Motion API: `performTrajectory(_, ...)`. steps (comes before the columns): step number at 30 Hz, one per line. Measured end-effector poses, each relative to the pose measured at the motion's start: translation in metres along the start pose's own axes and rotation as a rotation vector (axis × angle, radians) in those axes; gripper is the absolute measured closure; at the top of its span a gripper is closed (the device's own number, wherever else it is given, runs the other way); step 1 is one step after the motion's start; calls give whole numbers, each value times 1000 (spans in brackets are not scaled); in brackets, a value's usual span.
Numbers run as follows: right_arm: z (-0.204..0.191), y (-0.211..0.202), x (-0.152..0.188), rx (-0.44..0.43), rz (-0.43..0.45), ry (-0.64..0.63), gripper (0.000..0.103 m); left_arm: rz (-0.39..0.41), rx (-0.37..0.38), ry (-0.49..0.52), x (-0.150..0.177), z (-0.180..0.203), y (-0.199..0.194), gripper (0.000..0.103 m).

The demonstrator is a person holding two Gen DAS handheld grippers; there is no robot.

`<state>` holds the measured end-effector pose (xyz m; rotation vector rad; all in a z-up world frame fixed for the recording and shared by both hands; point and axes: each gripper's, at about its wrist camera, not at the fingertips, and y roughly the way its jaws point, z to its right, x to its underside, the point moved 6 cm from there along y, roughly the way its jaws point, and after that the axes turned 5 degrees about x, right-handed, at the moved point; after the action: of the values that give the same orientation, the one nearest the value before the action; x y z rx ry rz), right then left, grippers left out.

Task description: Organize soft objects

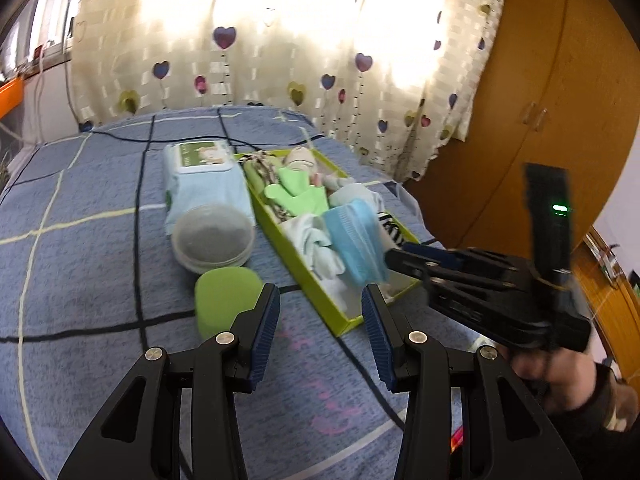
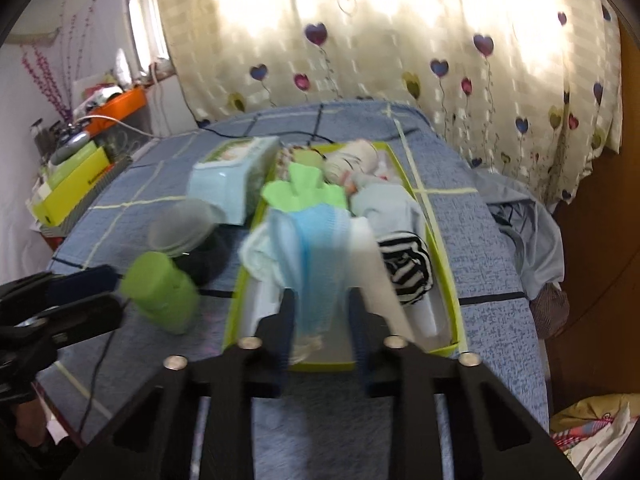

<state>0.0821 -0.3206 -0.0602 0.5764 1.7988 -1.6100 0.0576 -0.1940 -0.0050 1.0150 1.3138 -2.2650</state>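
Observation:
A yellow-green box [image 1: 348, 322] [image 2: 236, 292] lies on the blue checked bedspread, filled with soft things: a green cloth [image 1: 296, 196] [image 2: 304, 192], white cloths, a striped sock [image 2: 408, 268] and a pale doll. My right gripper [image 2: 324, 300] [image 1: 394, 256] reaches over the box's near end, shut on a folded light-blue cloth [image 1: 356, 240] [image 2: 320, 264] that stands up from the pile; this view is blurred. My left gripper [image 1: 320, 320] [image 2: 116, 292] hovers open over the bedspread in front of the box, nothing between its fingers.
Left of the box sit a wipes pack [image 1: 204, 184], a clear round container [image 1: 212, 236] and a green cup [image 1: 224, 296]. A black cable crosses the bed. Heart-print curtains hang behind, a wooden wardrobe stands right, cluttered shelves left.

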Motion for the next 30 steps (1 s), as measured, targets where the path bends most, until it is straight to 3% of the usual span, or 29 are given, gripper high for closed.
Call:
performTrajectory(4, 6, 25, 0, -24, -44, 4, 92, -17, -7, 1, -2, 0, 8, 59)
performTrajectory(11, 1, 42, -9, -78, -63, 8, 92, -22, -24, -10, -6, -5, 14, 59)
performTrajectory(13, 1, 29, -11, -77, -32, -2, 90, -20, -25, -11, -6, -6, 15, 59)
performTrajectory(16, 12, 16, -12, -55, 4, 19, 75, -27, -21, -14, -6, -7, 18, 59)
performTrajectory(20, 31, 26, -4, -12, -40, 57, 76, -37, -13, -13, -5, -6, 21, 59)
performTrajectory(26, 11, 42, 3, -101, -96, 36, 78, -32, -20, -15, -6, -7, 18, 59)
performTrajectory(30, 8, 39, 3, -88, -96, 39, 77, -27, -24, -17, -5, -9, 15, 59)
